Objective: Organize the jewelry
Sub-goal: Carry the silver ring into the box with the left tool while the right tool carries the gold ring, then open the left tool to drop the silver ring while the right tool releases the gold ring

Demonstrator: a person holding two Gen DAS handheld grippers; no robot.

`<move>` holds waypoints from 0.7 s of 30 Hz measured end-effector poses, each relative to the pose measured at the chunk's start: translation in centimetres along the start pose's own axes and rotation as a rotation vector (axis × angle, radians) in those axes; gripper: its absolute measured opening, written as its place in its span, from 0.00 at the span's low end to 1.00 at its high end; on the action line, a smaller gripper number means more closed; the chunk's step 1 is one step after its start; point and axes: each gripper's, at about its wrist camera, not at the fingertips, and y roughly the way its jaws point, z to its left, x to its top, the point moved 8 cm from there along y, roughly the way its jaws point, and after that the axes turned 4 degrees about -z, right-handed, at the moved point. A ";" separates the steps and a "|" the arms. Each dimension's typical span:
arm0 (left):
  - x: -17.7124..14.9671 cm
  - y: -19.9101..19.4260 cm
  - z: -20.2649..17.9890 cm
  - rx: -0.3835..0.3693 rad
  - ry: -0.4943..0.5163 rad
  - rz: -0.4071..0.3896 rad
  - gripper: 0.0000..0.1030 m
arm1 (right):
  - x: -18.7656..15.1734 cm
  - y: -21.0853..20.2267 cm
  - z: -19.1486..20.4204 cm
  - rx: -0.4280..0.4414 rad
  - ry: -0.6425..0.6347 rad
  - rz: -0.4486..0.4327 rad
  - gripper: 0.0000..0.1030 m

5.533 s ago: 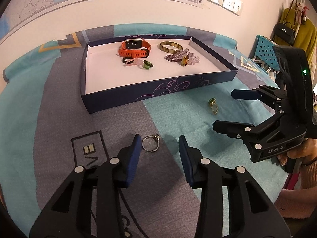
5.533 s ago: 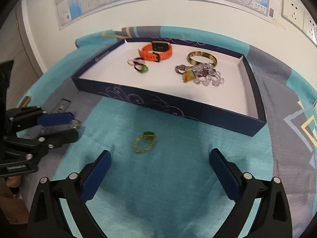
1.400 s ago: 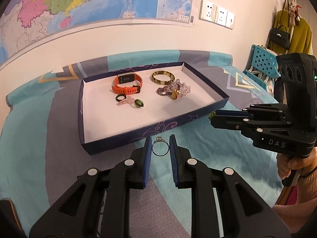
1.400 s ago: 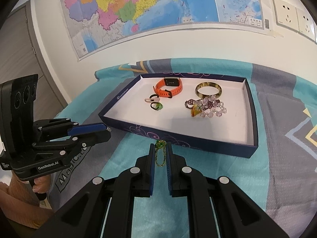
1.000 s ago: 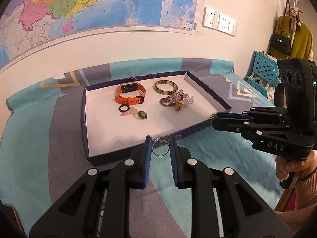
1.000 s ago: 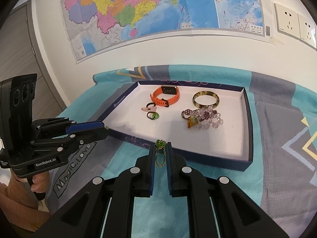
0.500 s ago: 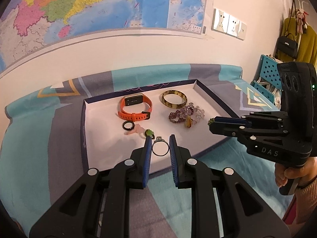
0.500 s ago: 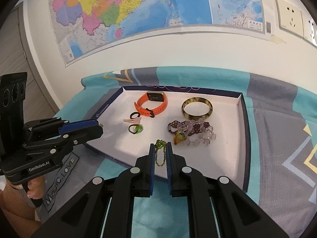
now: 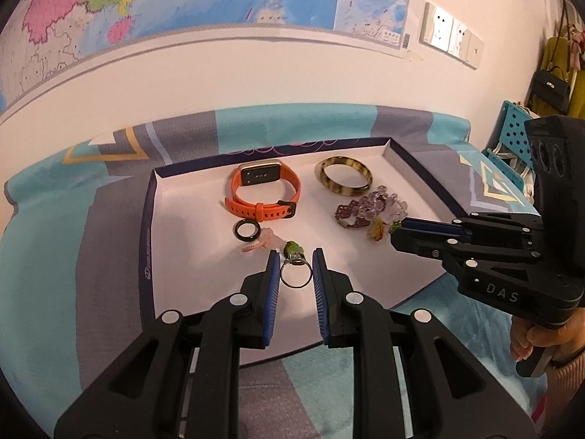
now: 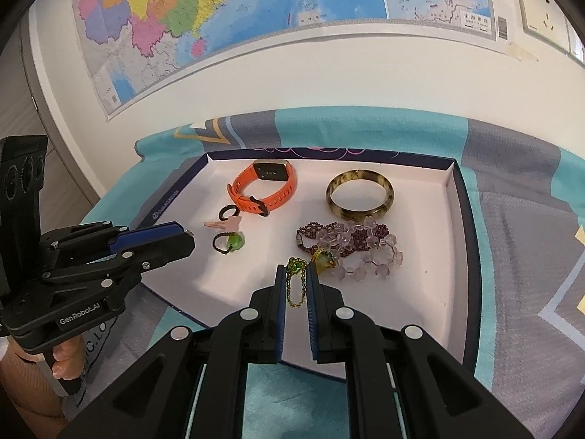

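Tray (image 9: 148, 219) with dark blue walls and a white floor, lying on a teal and grey patterned cloth (image 9: 73, 256) in the middle of both views. On its floor: an orange watch (image 9: 265, 194) toward the upper middle, a mottled brown bangle (image 9: 343, 181) to the right of it, and purple and clear bead bracelets (image 9: 369, 210) below the bangle. A small black ring (image 9: 247, 229), a pink piece (image 9: 261, 243) and a ring with a green stone (image 10: 228, 243) lie below the watch.

Left gripper (image 9: 296, 274), lower centre of the left wrist view: blue pads clamped on a silver ring (image 9: 295, 274), one pad on each side of the band, the setting at the top. The ring is held above the white floor, just in front of the green-stone ring.

Right gripper (image 10: 295, 285), lower centre of the right wrist view: pads almost together, pinching a thin gold chain ring with a green ornament (image 10: 296, 278). The ornament stands out above the fingertips, over the tray floor and just left of the bead bracelets.

Each gripper appears at the edge of the other's view, with a hand (image 9: 530, 340) on its handle. A map (image 10: 219, 7) and sockets (image 9: 449, 38) occupy the wall behind.
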 end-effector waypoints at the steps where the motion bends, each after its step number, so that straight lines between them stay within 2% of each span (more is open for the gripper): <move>1: -0.1 0.2 0.0 -0.001 -0.002 0.006 0.18 | 0.0 0.1 0.0 0.001 0.001 0.003 0.09; 19: -0.9 2.7 0.4 0.013 -0.017 0.072 0.18 | -0.3 1.9 -0.4 -0.034 0.002 0.033 0.12; 20: -0.9 2.9 0.4 0.014 -0.021 0.076 0.19 | -0.3 1.8 -0.5 -0.044 0.008 0.028 0.14; 21: -1.0 3.0 0.5 0.015 -0.027 0.078 0.26 | -0.3 1.7 -0.5 -0.044 0.013 0.025 0.15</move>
